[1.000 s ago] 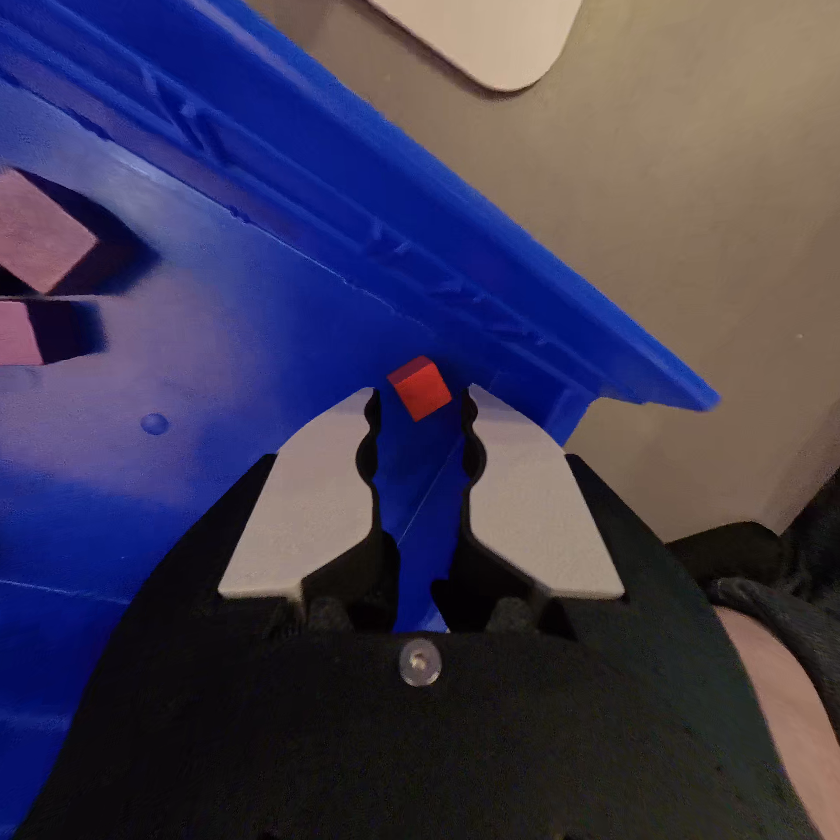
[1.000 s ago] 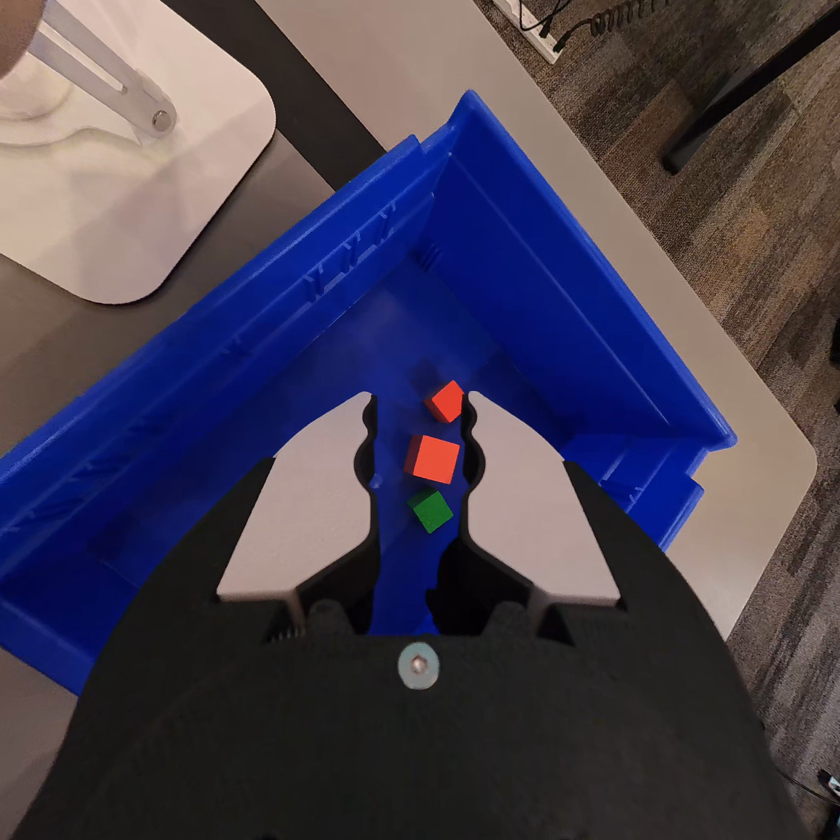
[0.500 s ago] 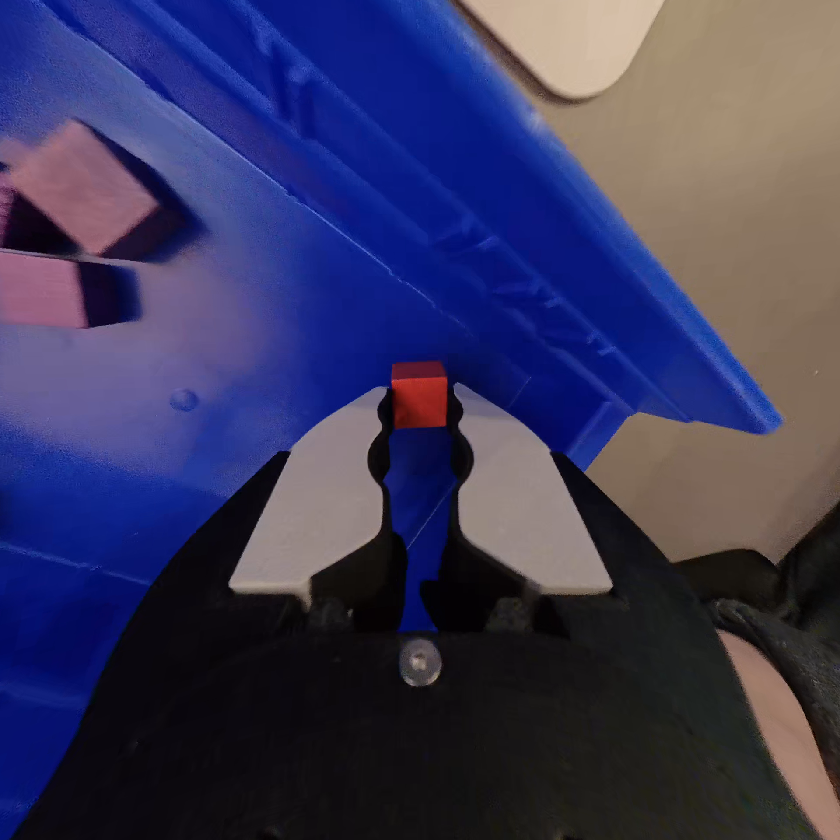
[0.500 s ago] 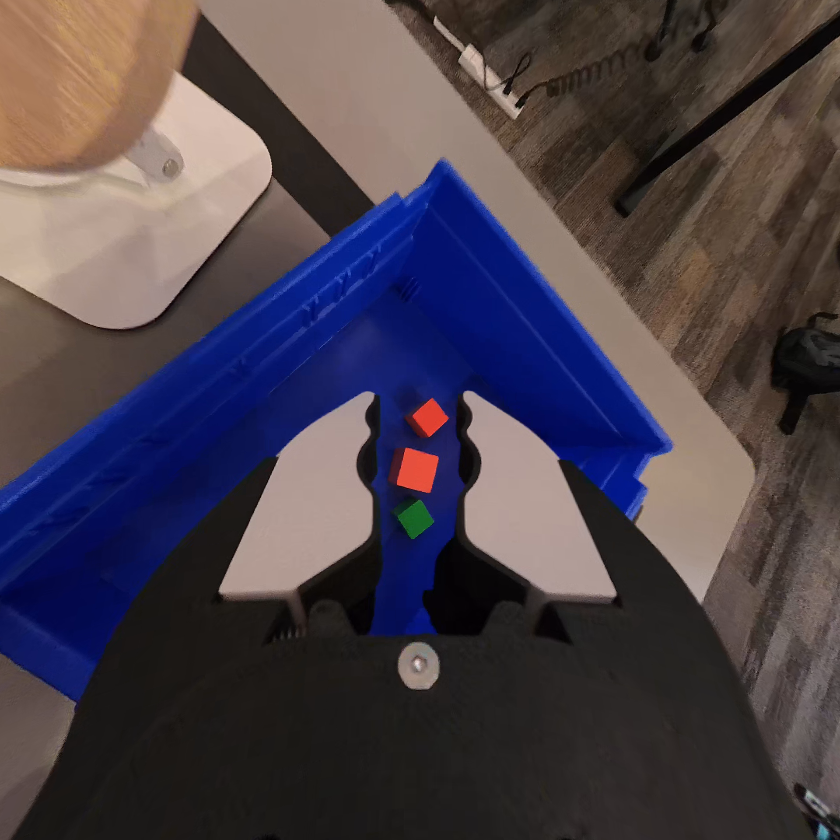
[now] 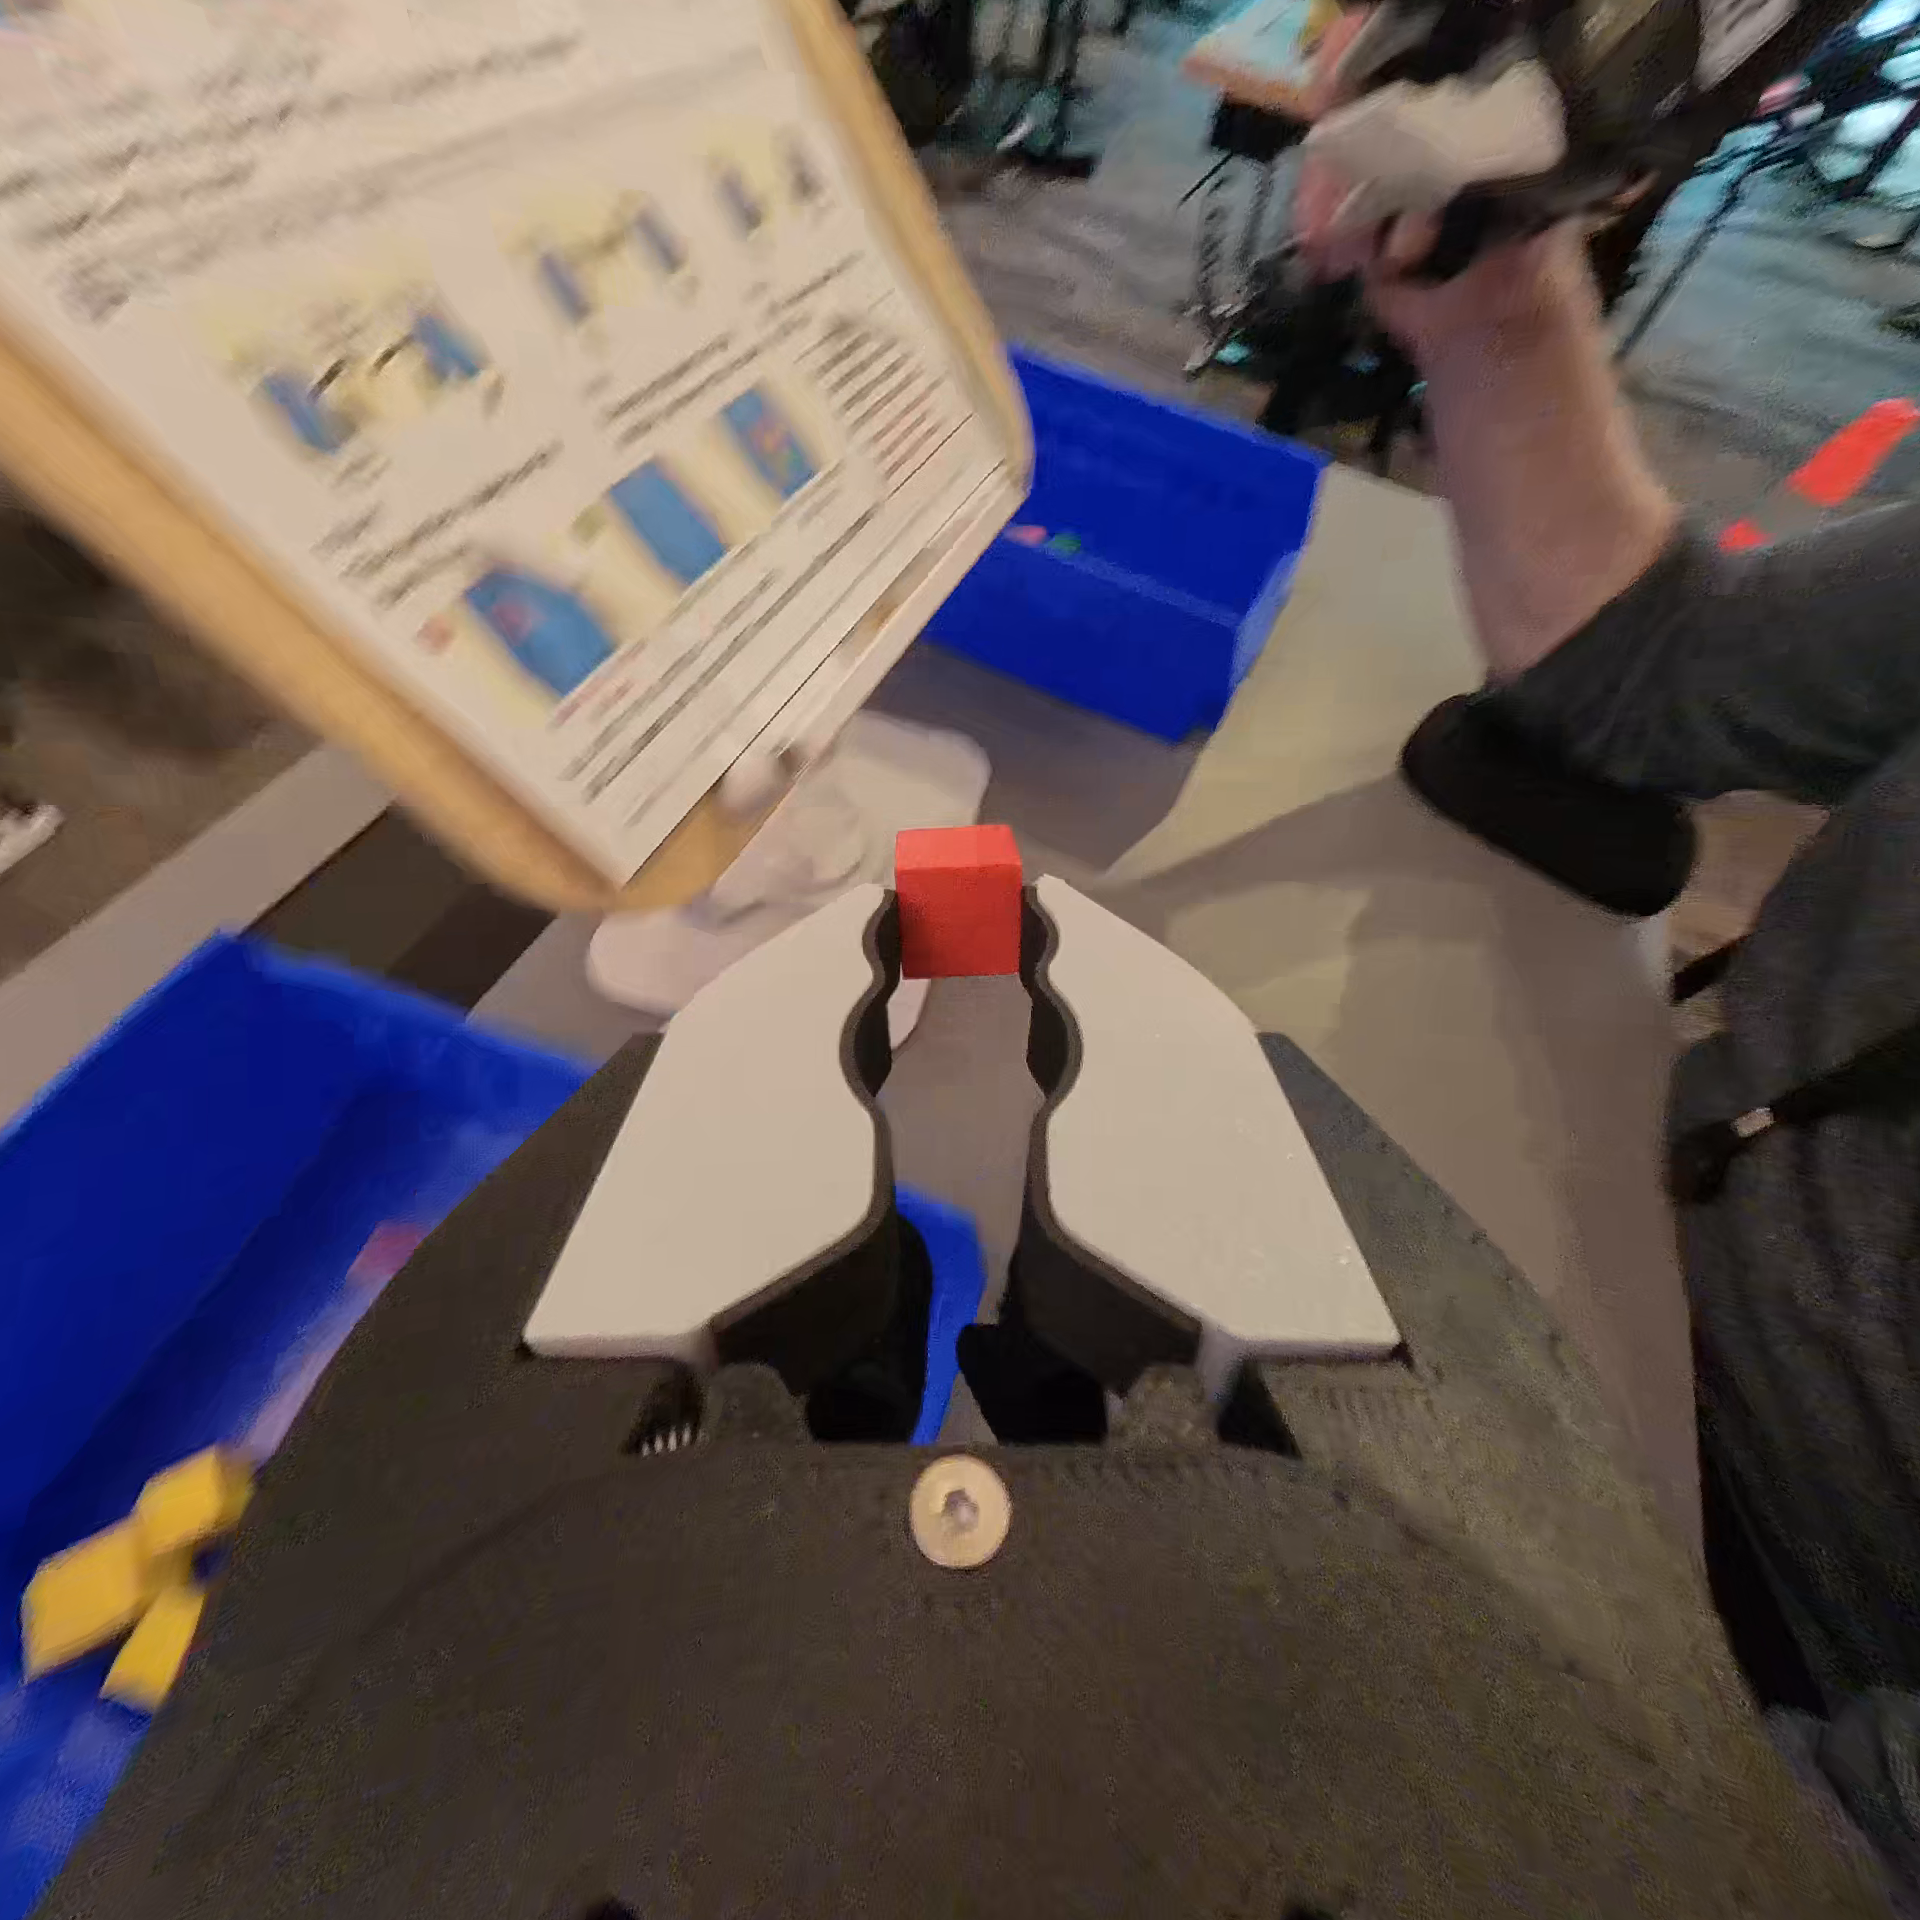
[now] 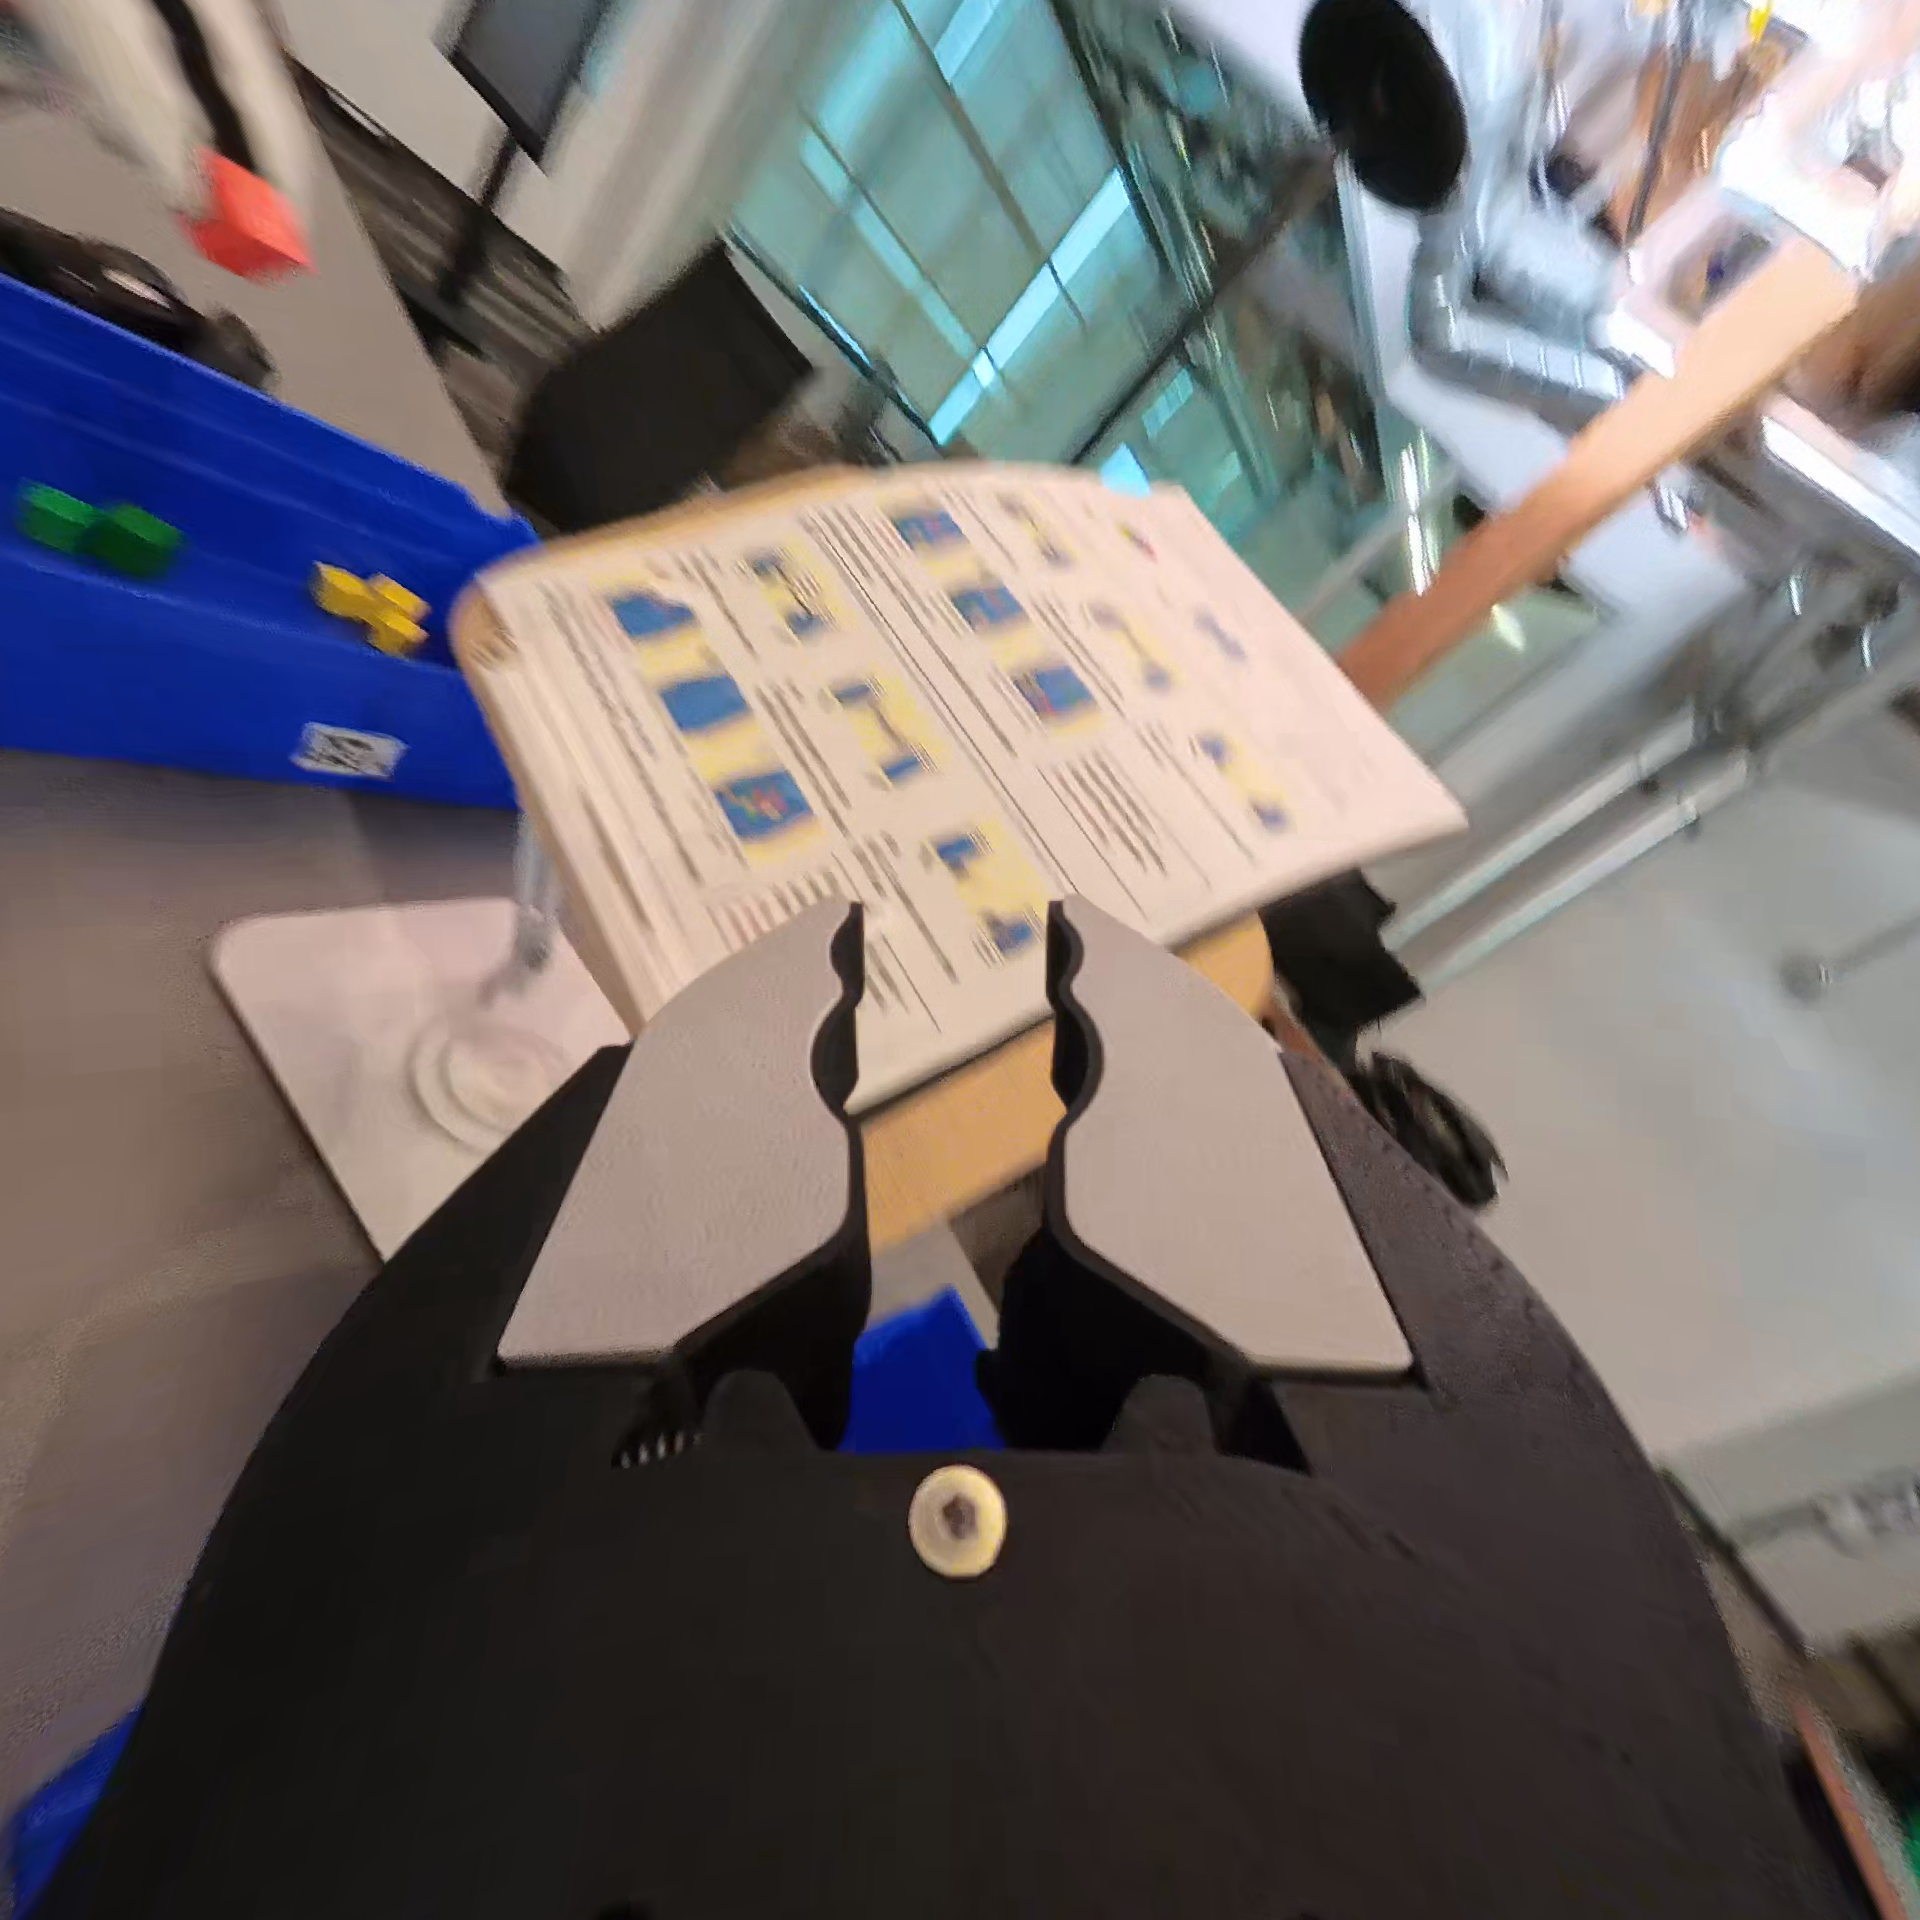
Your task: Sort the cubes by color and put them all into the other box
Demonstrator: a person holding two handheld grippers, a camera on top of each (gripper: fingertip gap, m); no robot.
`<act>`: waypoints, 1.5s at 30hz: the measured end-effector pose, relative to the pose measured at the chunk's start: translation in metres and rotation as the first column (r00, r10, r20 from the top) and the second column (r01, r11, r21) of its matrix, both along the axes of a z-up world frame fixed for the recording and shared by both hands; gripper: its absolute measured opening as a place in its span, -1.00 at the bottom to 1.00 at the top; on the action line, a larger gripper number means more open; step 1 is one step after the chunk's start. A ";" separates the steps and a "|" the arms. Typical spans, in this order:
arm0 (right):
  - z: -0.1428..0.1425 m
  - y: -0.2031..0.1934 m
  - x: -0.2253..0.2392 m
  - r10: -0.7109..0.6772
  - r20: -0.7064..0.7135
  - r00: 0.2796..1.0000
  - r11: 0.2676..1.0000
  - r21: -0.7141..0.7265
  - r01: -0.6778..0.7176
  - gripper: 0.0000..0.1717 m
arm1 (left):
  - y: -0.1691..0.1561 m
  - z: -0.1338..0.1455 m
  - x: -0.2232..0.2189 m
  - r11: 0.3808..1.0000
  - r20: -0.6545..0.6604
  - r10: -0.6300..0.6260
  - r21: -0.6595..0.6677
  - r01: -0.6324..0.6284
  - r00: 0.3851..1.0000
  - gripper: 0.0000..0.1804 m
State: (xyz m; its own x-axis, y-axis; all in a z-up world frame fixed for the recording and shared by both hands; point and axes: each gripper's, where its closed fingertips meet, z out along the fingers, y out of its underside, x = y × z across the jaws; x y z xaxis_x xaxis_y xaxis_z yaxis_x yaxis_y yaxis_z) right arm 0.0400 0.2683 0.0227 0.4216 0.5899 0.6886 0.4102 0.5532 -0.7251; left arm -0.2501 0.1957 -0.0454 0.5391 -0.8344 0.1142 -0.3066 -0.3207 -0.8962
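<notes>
In the left wrist view my left gripper [image 5: 958, 914] is shut on a small red cube [image 5: 956, 902], pinched between both fingertips and held in the air above the grey table. Below left is a blue box [image 5: 208, 1122] with several yellow cubes [image 5: 125, 1569]. A second blue box [image 5: 1132, 582] stands farther off, right of centre. In the right wrist view my right gripper [image 6: 954, 940] is open and empty, raised and pointing at a printed sheet on a stand [image 6: 935, 707]. The red cube [image 6: 249, 223] also shows there at the top left, over a blue box [image 6: 208, 665] with green cubes [image 6: 99, 530] and yellow cubes [image 6: 374, 603].
A wooden-framed sheet holder [image 5: 468, 364] on a white base [image 5: 831, 821] stands between the two boxes. A person's forearm and dark sleeve [image 5: 1621, 644] hold the other gripper at the upper right of the left wrist view. The pictures are motion-blurred.
My left gripper closed on the red cube inside the box and lifted it out into the air. My right gripper rose away from the box with two red cubes and a green one, staying open.
</notes>
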 end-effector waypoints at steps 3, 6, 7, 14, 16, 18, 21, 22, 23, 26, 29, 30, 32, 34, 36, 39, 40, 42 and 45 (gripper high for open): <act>0.000 -0.041 -0.040 0.120 0.047 0.992 0.985 0.120 -0.125 -0.59 | -0.009 0.017 0.054 0.989 0.101 -0.145 0.043 0.141 0.984 -0.76; -0.011 -0.070 -0.076 0.191 0.100 0.976 0.962 0.179 -0.207 -0.54 | -0.018 0.021 0.105 0.955 0.219 -0.298 0.059 0.292 0.929 -0.76; -0.016 -0.078 -0.086 0.207 0.116 0.971 0.954 0.197 -0.227 -0.53 | -0.020 0.021 0.119 0.943 0.261 -0.332 0.053 0.330 0.906 -0.76; -0.049 -0.106 -0.127 0.293 0.189 0.937 0.913 0.235 -0.333 -0.52 | -0.040 0.014 0.170 0.840 0.451 -0.490 0.015 0.542 0.746 -0.76; -0.056 -0.109 -0.132 0.287 0.223 0.932 0.905 0.257 -0.340 -0.55 | -0.042 0.012 0.176 0.827 0.468 -0.502 0.011 0.563 0.728 -0.76; -0.060 -0.113 -0.136 0.292 0.232 0.928 0.898 0.267 -0.349 -0.60 | -0.047 0.011 0.181 0.804 0.489 -0.522 0.008 0.595 0.699 -0.76; -0.055 -0.116 -0.136 0.298 0.205 0.932 0.895 0.280 -0.348 -0.73 | -0.051 0.009 0.187 0.789 0.502 -0.533 0.002 0.615 0.681 -0.76; -0.055 -0.116 -0.136 0.294 0.210 0.933 0.895 0.281 -0.346 -0.73 | -0.051 0.010 0.188 0.786 0.513 -0.531 0.001 0.618 0.675 -0.76; -0.054 -0.116 -0.135 0.294 0.213 0.932 0.896 0.278 -0.347 -0.73 | -0.051 0.011 0.189 0.783 0.520 -0.532 0.001 0.622 0.668 -0.76; -0.050 -0.118 -0.132 0.310 0.198 0.930 0.898 0.261 -0.355 -0.74 | -0.053 0.016 0.188 0.786 0.529 -0.533 0.020 0.618 0.661 -0.74; -0.031 -0.106 -0.116 0.264 0.148 0.953 0.920 0.259 -0.295 -0.74 | -0.049 0.025 0.177 0.814 0.512 -0.519 0.051 0.579 0.685 -0.68; -0.022 -0.095 -0.105 0.216 0.132 0.968 0.931 0.272 -0.245 -0.73 | -0.045 0.028 0.171 0.833 0.497 -0.504 0.064 0.549 0.707 -0.69; -0.009 -0.070 -0.078 0.128 0.114 0.985 0.955 0.255 -0.153 -0.74 | -0.035 0.033 0.154 0.875 0.464 -0.459 0.092 0.474 0.757 -0.86; -0.001 -0.033 -0.043 -0.012 0.093 0.996 0.981 0.192 -0.006 -0.74 | -0.022 0.036 0.134 0.916 0.423 -0.397 0.125 0.382 0.814 -0.98; -0.007 0.005 -0.006 -0.133 0.109 0.985 0.989 0.075 0.125 -0.73 | -0.008 0.040 0.112 0.950 0.398 -0.311 0.142 0.276 0.863 -0.99; -0.033 0.046 0.042 -0.240 0.169 0.956 0.958 -0.120 0.262 -0.73 | 0.007 0.040 0.084 0.975 0.334 -0.196 0.167 0.146 0.922 -1.00; -0.045 0.055 0.053 -0.245 0.197 0.949 0.942 -0.183 0.281 -0.73 | 0.012 0.039 0.075 0.979 0.312 -0.156 0.177 0.104 0.937 -1.00; -0.076 0.072 0.073 -0.267 0.279 0.922 0.884 -0.311 0.350 -0.73 | 0.019 0.038 0.060 0.982 0.286 -0.091 0.187 0.038 0.954 -1.00; -0.133 0.086 0.095 -0.238 0.447 0.862 0.783 -0.436 0.443 -0.73 | 0.026 0.034 0.042 0.984 0.255 -0.025 0.176 -0.021 0.967 -1.00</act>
State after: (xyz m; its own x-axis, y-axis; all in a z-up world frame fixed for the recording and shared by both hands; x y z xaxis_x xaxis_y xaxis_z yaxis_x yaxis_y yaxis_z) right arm 0.1351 0.3539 -0.1105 0.4550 0.7570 0.4690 0.7774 -0.0808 -0.6238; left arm -0.2078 0.2217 -0.0111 0.5094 -0.8548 0.0986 -0.0610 -0.1502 -0.9868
